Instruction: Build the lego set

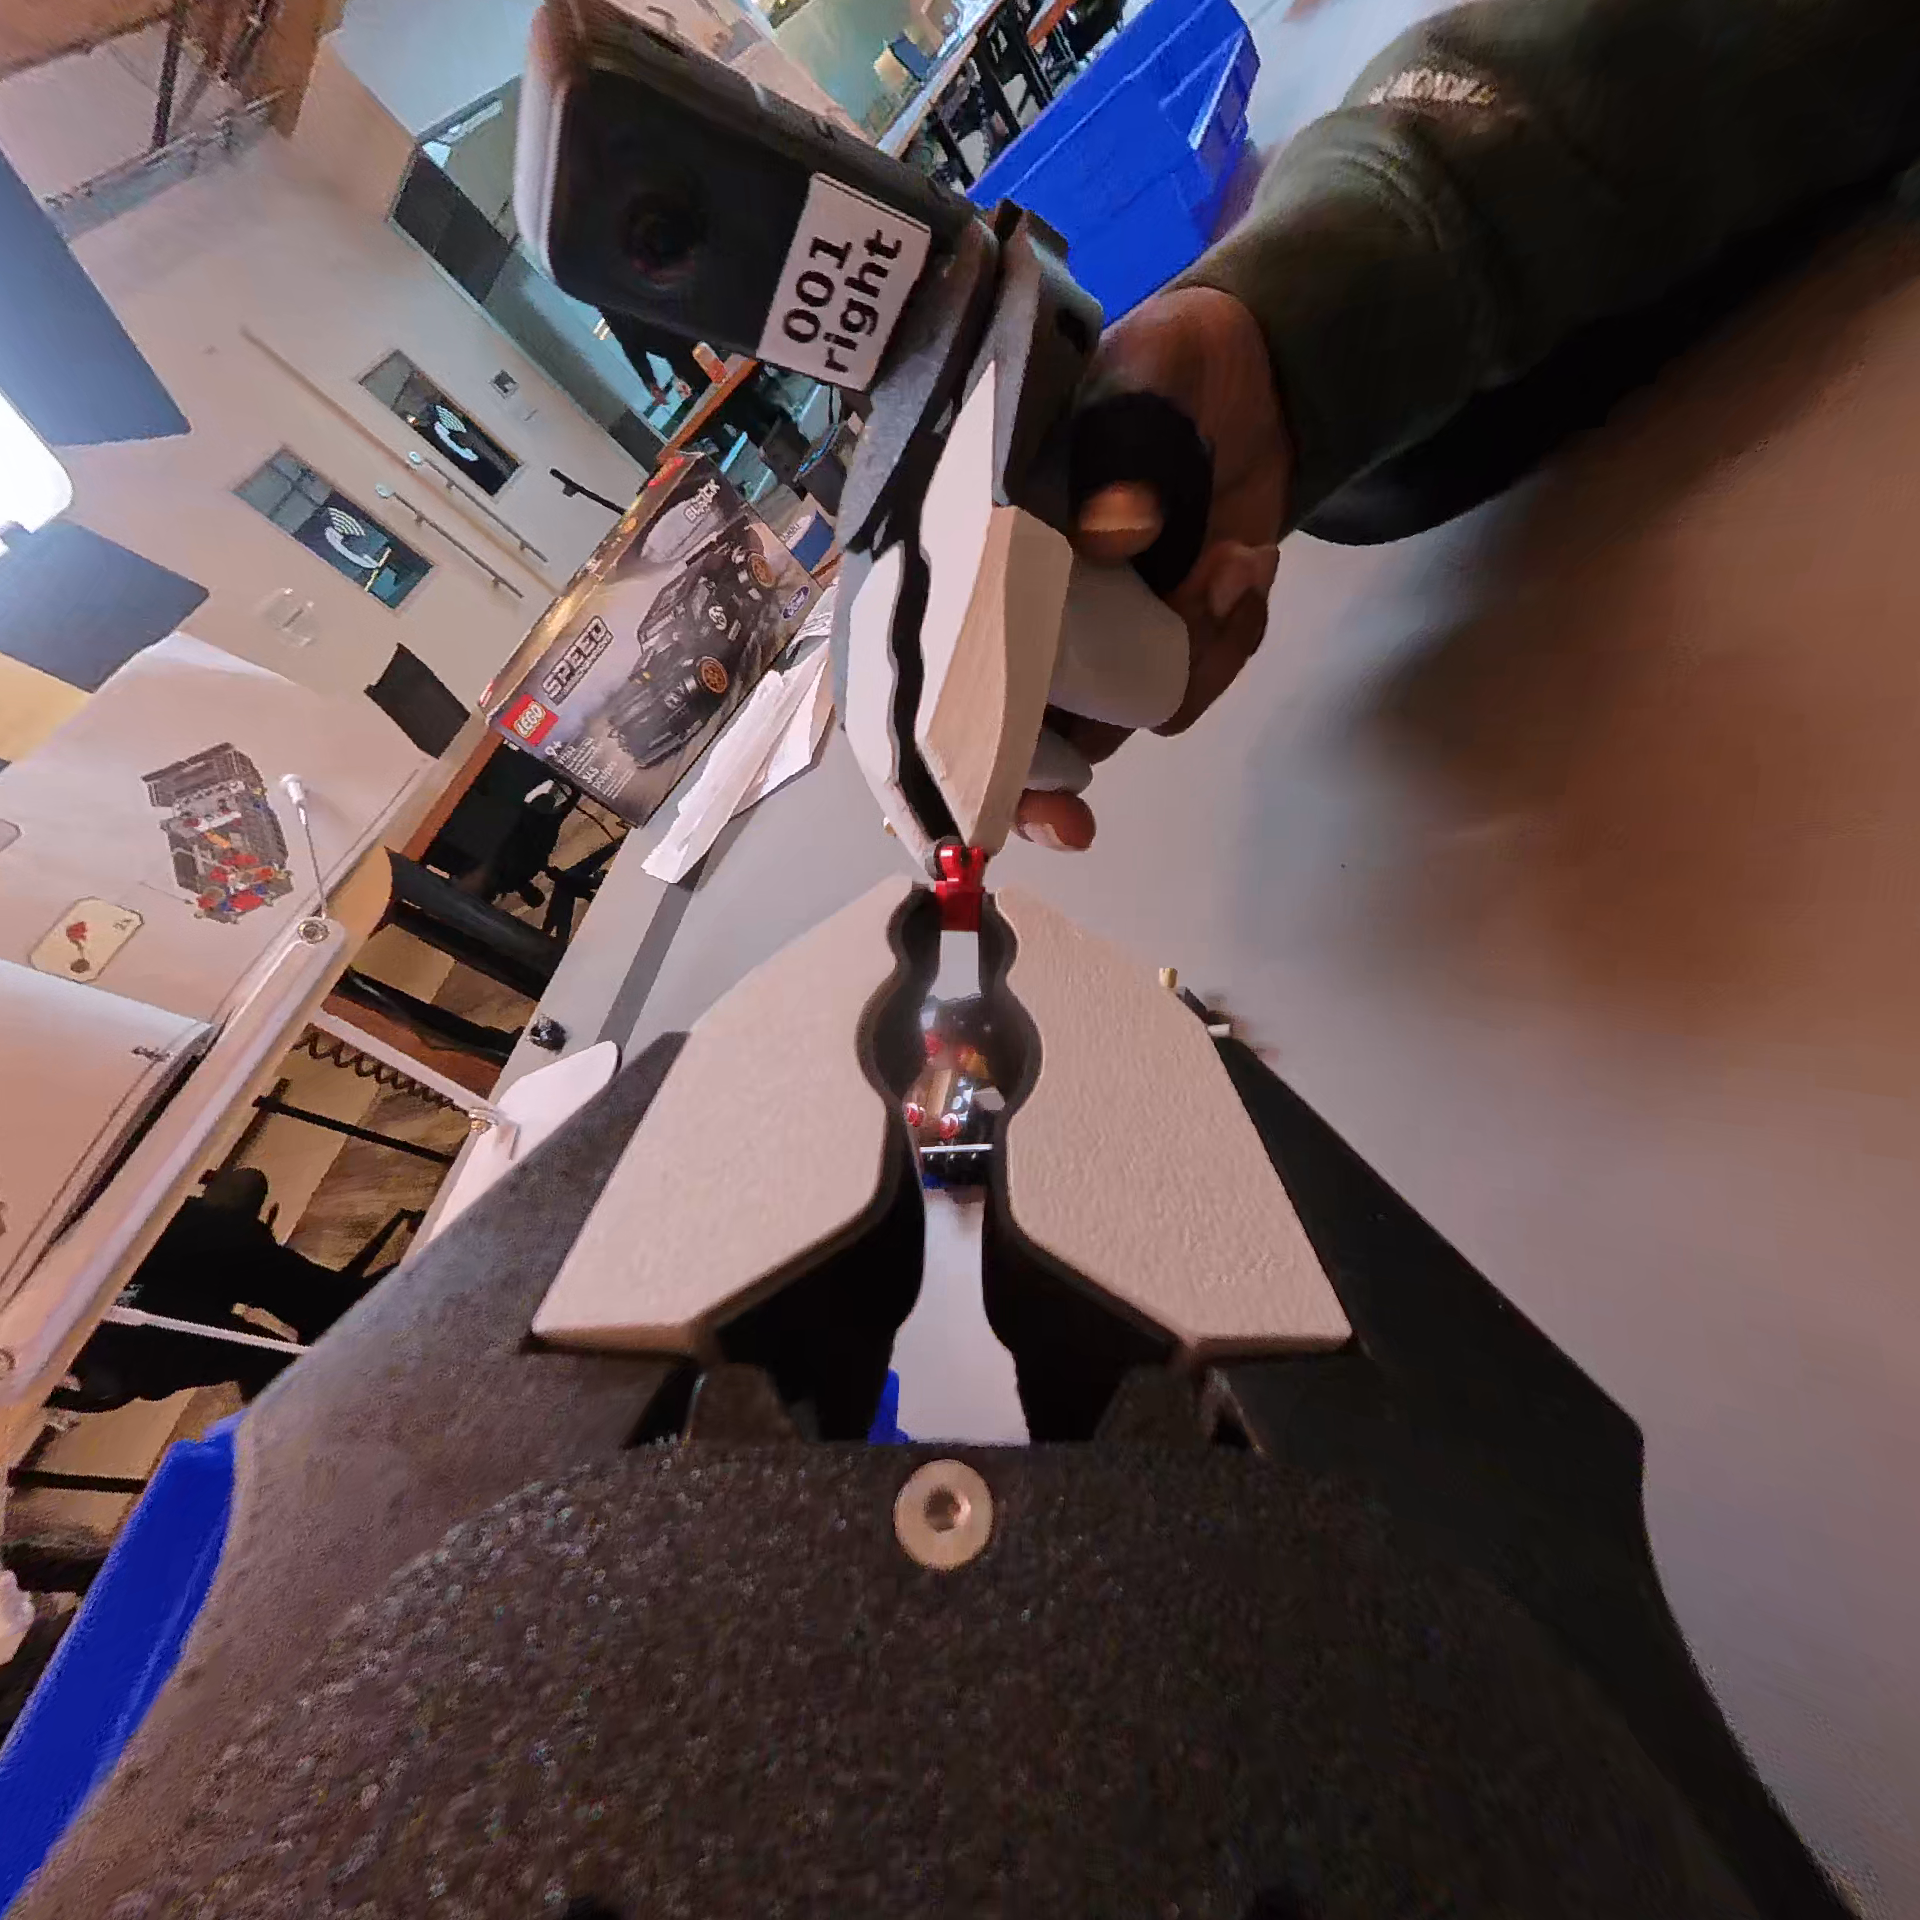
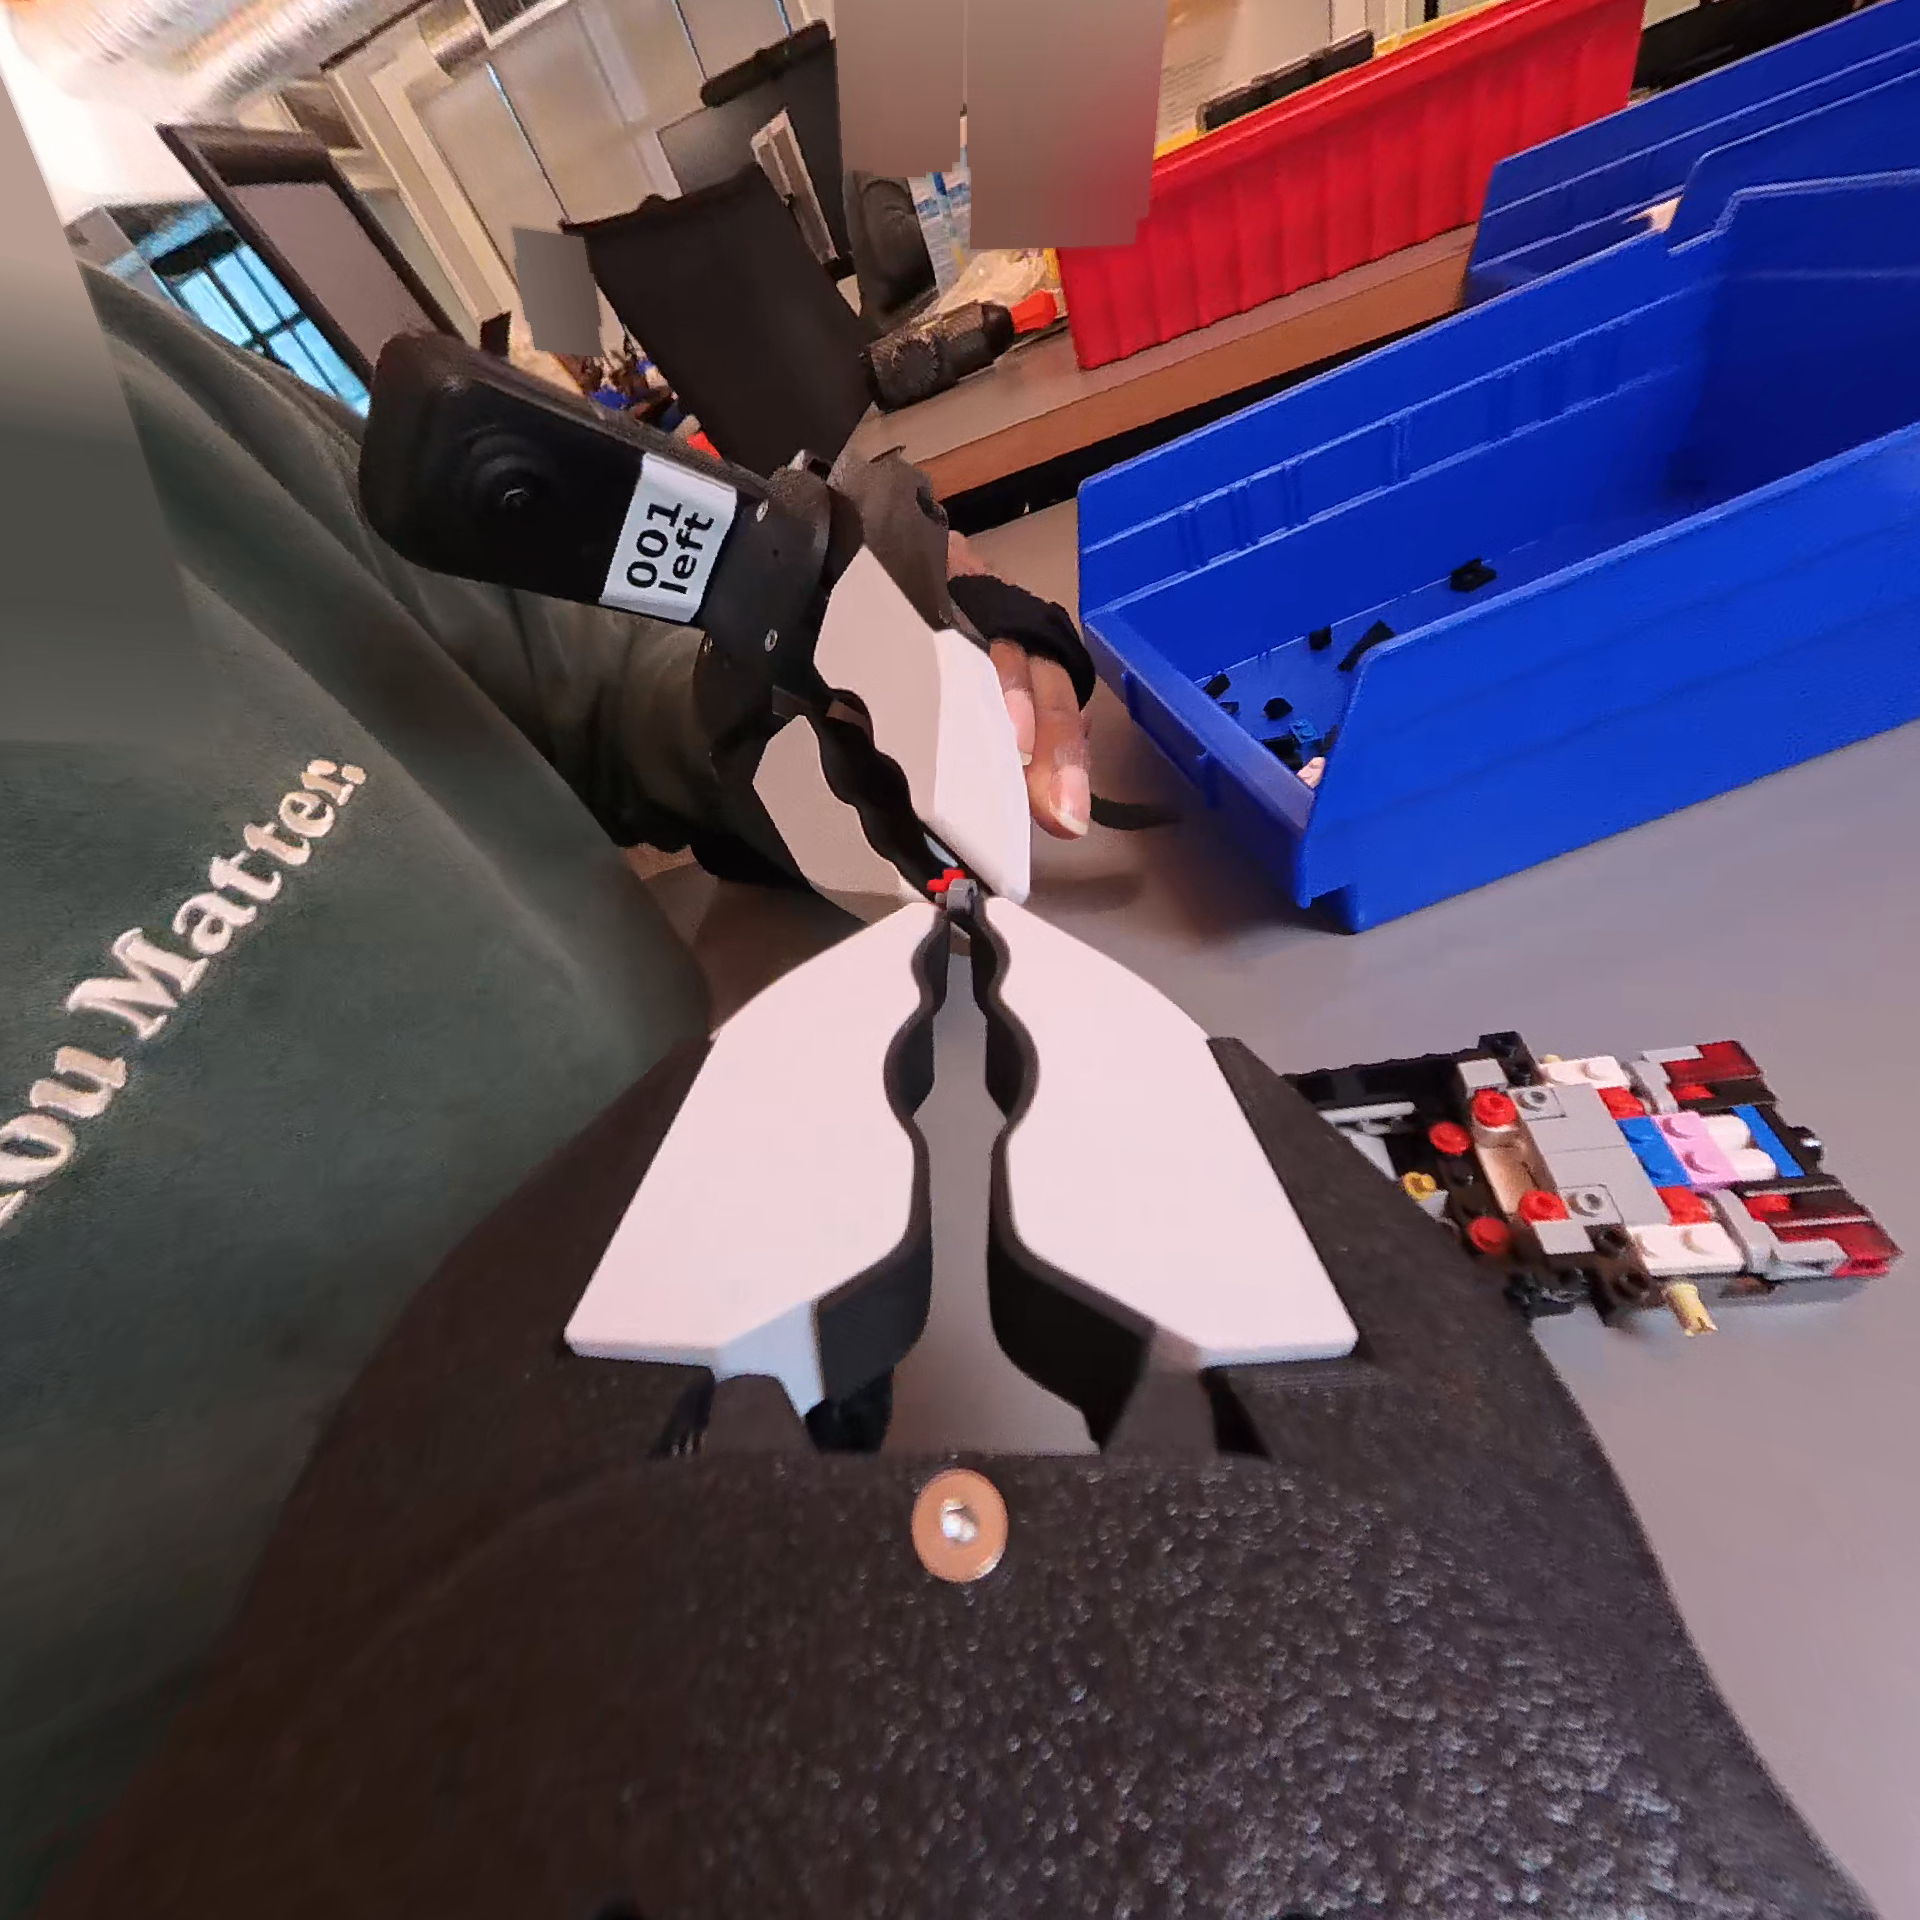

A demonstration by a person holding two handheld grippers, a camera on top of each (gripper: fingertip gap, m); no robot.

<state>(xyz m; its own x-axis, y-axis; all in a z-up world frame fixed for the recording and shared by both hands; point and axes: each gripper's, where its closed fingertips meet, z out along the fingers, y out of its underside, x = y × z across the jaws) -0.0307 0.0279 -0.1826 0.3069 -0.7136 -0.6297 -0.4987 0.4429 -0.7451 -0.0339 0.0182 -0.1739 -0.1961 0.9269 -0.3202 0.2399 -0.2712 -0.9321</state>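
While tip to tip, both grippers' fingers [image 1: 940, 940] pinch narrowly on one small red piece [image 1: 957, 881].

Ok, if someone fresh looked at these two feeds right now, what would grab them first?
The two grippers meeting tip to tip above the grey table: the left gripper and the right gripper both pinch a small red piece between them. Next, the half-built, many-coloured lego model lying flat to the right, with a blue bin of loose parts behind it.
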